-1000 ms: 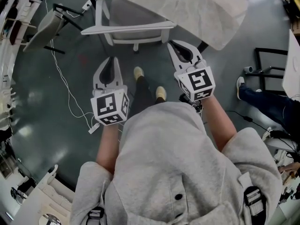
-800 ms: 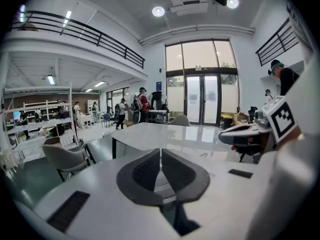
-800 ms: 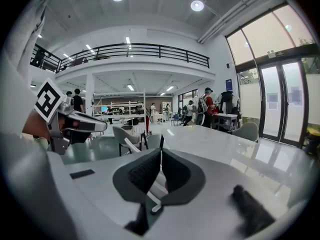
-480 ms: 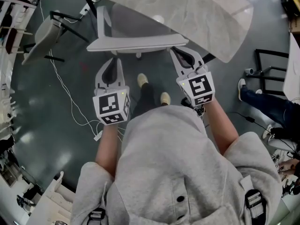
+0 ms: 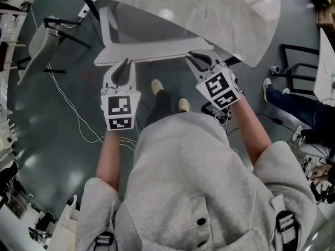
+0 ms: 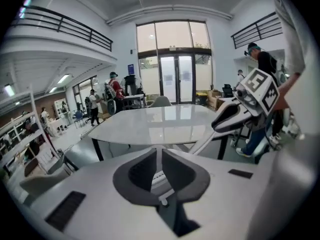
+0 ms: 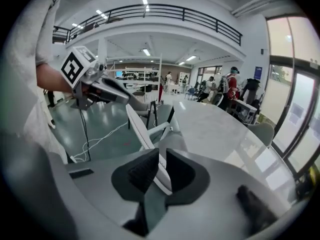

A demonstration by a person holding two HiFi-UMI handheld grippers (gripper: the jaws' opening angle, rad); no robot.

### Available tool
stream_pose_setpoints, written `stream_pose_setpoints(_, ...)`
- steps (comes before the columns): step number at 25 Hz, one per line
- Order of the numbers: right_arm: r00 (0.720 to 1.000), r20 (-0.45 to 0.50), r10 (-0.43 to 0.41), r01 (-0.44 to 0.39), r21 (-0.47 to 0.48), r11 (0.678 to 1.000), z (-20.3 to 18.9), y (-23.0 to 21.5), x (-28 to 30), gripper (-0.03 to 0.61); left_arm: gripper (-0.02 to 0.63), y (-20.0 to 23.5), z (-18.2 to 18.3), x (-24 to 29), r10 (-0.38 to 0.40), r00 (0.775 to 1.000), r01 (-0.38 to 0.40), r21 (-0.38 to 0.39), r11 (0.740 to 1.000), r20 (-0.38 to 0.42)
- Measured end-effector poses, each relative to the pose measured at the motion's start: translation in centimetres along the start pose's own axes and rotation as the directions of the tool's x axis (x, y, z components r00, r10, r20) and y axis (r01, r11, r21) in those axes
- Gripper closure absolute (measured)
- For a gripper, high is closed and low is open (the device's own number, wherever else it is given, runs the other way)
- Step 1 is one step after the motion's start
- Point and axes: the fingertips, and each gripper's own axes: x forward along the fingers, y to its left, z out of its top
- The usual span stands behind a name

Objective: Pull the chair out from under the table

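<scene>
A white chair (image 5: 152,50) stands tucked under the pale marble table (image 5: 225,14), its backrest top edge toward me. My left gripper (image 5: 123,61) has its tips at the left part of that edge, and my right gripper (image 5: 194,55) is at the right end. In the left gripper view the jaws (image 6: 160,151) are shut to a thin slit, and the white backrest (image 6: 200,144) runs off toward the right gripper (image 6: 216,126). The right gripper view shows the jaws (image 7: 162,151) shut likewise, with the backrest edge (image 7: 137,124) showing through the slit. I cannot tell whether either gripper touches the chair.
A second grey chair (image 5: 39,43) stands at the left with white cables (image 5: 73,109) trailing over the floor. A seated person's legs (image 5: 293,106) and a black frame (image 5: 298,61) are at the right. My feet (image 5: 155,86) stand just behind the chair.
Both grippers have moved forward and down, from short of the chair to its backrest edge. The chair and table have not moved.
</scene>
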Motion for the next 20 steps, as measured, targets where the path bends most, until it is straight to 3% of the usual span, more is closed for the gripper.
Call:
stream_pose_setpoints(4,0.992,-0.119,0.040,-0.057,-0.137,0.989,-1.3,-0.2,1.2,0.547,0.589,-0.5,-1.9,2.0,-0.136,0.981,0.161,0.182,0.970,-0.142)
stream_pose_setpoints(6,0.982,-0.175,0.069,-0.100,-0.174,0.980,-1.9,-0.2,1.9,0.500,0.580,-0.2,-2.8,2.9,-0.163,0.967,0.211,0.262,0.942,-0.195)
stream_pose_setpoints(9,0.963,-0.249,0.100,-0.157,-0.221,0.963,-2.8,-0.2,2.7,0.449,0.464,0.0,-4.3,3.8,-0.196,0.935,0.297,0.351,0.888,-0.295)
stream_pose_setpoints(14,0.927,-0.360,0.103,-0.230,-0.331,0.915,-4.5,0.2,3.9,0.434,0.407,-0.5,-7.7,4.4,-0.222,0.832,0.475,0.444,0.760,-0.509)
stream_pose_setpoints(17,0.915,-0.395,0.077,-0.246,-0.396,0.885,-5.2,0.2,4.9,0.433,0.403,-0.5,-8.6,5.9,-0.196,0.820,0.491,0.487,0.722,-0.537)
stream_pose_setpoints(20,0.901,-0.426,0.080,-0.277,-0.422,0.864,-5.6,0.5,6.3,0.433,0.400,-0.1,-9.0,7.1,-0.196,0.808,0.507,0.485,0.713,-0.556)
